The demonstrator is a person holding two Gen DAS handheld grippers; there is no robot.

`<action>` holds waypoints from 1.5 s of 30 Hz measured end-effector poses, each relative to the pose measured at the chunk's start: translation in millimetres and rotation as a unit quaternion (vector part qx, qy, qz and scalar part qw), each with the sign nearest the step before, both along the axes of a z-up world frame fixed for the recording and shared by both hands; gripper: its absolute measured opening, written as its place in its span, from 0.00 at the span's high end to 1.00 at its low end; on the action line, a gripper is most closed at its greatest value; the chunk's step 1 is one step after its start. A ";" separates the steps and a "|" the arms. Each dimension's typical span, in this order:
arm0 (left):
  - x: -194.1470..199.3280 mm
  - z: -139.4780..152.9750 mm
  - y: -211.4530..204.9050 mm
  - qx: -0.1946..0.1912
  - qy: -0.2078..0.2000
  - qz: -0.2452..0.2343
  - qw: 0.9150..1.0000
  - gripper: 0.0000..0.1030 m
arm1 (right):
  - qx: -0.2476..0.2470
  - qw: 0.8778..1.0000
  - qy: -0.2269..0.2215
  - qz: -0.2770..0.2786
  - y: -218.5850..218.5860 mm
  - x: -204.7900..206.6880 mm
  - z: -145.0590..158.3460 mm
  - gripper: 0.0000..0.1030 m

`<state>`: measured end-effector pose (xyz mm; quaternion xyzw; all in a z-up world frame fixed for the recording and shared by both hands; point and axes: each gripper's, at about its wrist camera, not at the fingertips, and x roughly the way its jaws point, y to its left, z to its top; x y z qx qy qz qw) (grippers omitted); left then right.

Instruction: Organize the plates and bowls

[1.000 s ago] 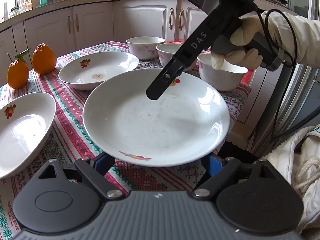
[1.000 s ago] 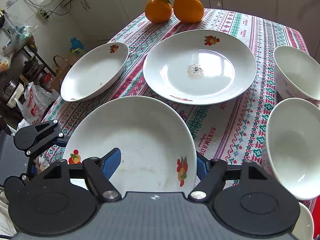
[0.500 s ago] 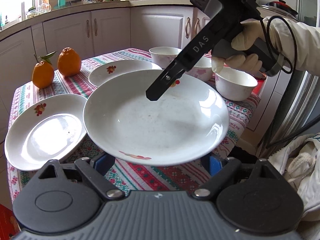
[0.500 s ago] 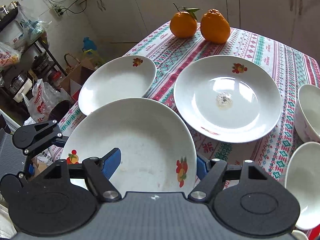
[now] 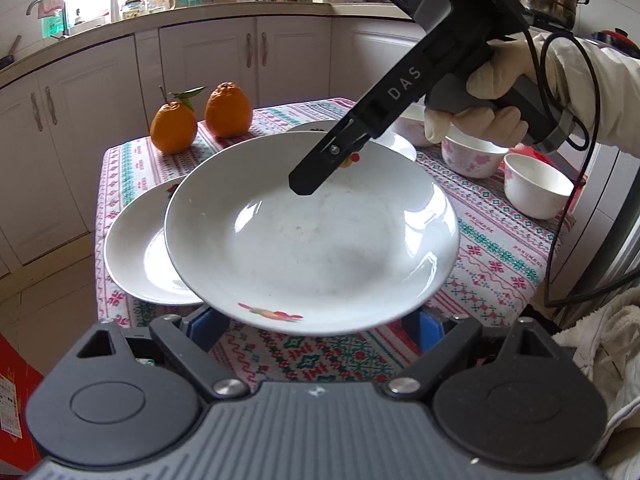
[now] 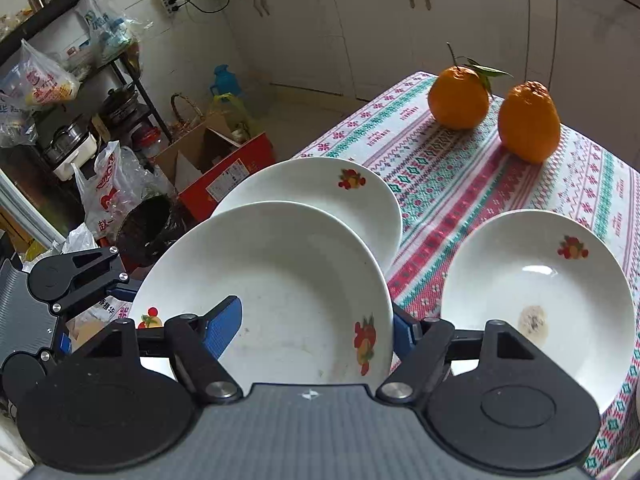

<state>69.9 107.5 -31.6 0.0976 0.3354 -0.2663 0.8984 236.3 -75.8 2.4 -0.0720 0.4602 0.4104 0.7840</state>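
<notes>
1. Left wrist view:
   - The carried plate (image 5: 312, 240) hangs in the air over the table's (image 5: 500, 248) near corner, overlapping the lower plate (image 5: 136, 248) that lies there.
   - The right gripper (image 5: 304, 186) pinches its far rim, with one finger on top and the other hidden beneath.
   - The left gripper (image 5: 318, 332) sits under the near rim with its jaws spread wide. The fingertips are covered, so I cannot tell whether they bear on the underside.
   - Risk: one rim pinch may be carrying a wide, glossy plate. If so, a tilt or a quick swing could let it slide out and drop onto the lower plate or the bowls (image 5: 472, 156).

2. Right wrist view:
   - The carried plate (image 6: 280, 280) fills the space between the right gripper's (image 6: 312, 330) jaws. One blue pad (image 6: 224, 324) rests on the inner face and the other sits behind the rim, so they are closed on the rim.
   - The left gripper (image 6: 80, 292) reaches in beneath the plate's far edge.
   - The lower plate (image 6: 320, 184) lies close to the table's edge. The carried plate is off-centre to it, so a descent from here would likely strike rim on rim, chip it or push it off.
   - The stained plate (image 6: 536, 280) and the oranges (image 6: 460, 96) are clear of this.
</notes>
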 end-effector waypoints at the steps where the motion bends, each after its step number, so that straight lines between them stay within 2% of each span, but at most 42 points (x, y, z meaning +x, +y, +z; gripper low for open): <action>1: 1.7 0.2 3.2 0.001 0.000 0.005 1.000 0.11 | 0.001 1.000 0.000 0.005 5.6 3.9 -0.7 0.22; 10: 18.5 -0.3 25.7 0.011 0.002 0.039 0.999 0.11 | 0.004 0.999 0.008 0.034 44.7 33.7 -10.2 0.22; 17: 27.8 -2.1 34.3 0.014 0.002 0.049 0.999 0.11 | 0.004 0.999 0.009 0.042 58.6 47.7 -15.5 0.22; 45: 50.6 -9.9 42.9 0.006 0.017 0.054 0.998 0.11 | -0.007 0.999 0.019 0.032 68.9 73.2 -39.8 0.22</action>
